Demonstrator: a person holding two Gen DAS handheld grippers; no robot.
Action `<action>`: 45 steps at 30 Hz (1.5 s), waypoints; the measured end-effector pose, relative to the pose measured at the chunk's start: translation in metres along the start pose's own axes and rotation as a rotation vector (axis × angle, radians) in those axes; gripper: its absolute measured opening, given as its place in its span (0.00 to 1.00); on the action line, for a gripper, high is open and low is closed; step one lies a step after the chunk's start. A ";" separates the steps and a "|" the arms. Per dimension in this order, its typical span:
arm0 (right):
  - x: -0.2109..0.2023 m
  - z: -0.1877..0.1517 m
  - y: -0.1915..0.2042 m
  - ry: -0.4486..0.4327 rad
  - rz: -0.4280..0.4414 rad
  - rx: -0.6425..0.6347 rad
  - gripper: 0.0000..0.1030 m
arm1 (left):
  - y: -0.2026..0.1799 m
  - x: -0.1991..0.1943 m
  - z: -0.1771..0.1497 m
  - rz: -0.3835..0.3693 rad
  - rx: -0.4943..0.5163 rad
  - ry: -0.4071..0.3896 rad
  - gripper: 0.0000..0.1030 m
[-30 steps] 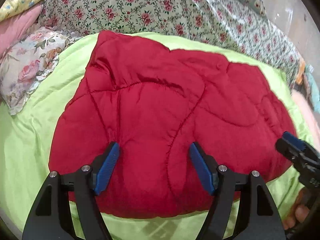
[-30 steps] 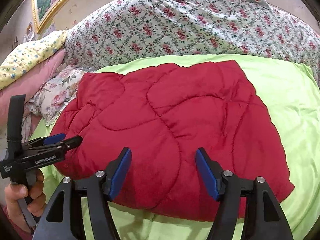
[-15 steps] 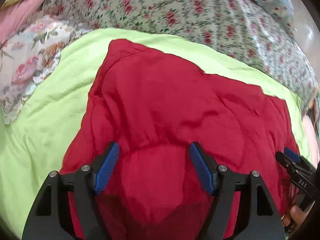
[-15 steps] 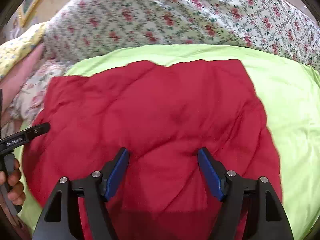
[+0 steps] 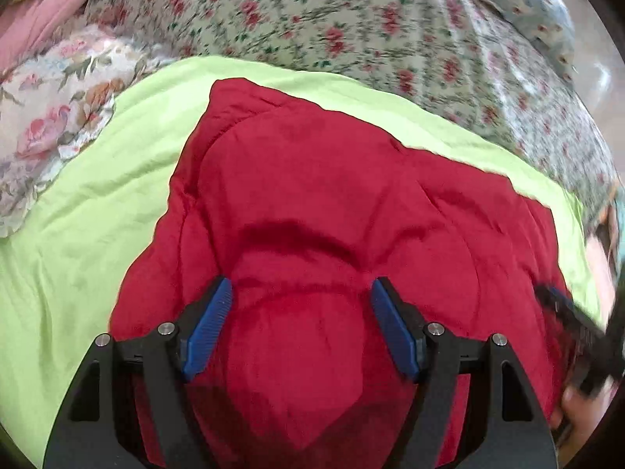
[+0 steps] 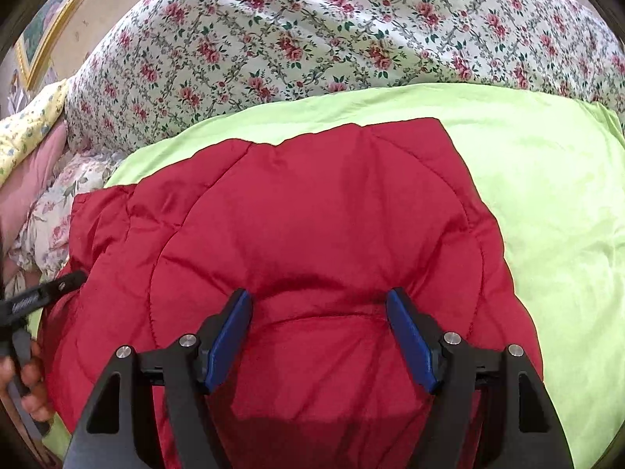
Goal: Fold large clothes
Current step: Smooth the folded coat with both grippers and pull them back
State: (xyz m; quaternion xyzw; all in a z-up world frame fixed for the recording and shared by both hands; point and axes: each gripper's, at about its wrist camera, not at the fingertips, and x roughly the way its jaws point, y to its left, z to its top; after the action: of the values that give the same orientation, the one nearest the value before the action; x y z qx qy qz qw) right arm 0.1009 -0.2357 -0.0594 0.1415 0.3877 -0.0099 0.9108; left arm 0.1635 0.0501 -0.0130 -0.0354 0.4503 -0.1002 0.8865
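Left wrist view: red quilted garment spread on the green bedsheet, near edge bunched between spread jaws.

Both the left gripper and right gripper are held wide apart over that near edge, probably so it can be pinched for a fold toward the floral bedding.
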 end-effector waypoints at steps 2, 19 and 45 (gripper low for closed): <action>0.001 0.001 0.000 0.001 -0.004 0.000 0.71 | -0.004 -0.009 -0.004 -0.006 0.055 -0.017 0.72; -0.060 -0.012 0.025 -0.181 -0.030 -0.022 0.73 | -0.013 0.007 -0.008 0.023 0.123 -0.001 0.79; -0.059 -0.089 0.074 -0.029 -0.125 -0.205 0.84 | -0.036 -0.040 -0.076 0.071 0.165 -0.015 0.96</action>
State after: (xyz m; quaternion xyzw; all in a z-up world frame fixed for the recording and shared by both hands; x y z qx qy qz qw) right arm 0.0067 -0.1468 -0.0577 0.0229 0.3816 -0.0290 0.9236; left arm 0.0740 0.0252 -0.0214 0.0531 0.4348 -0.1051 0.8928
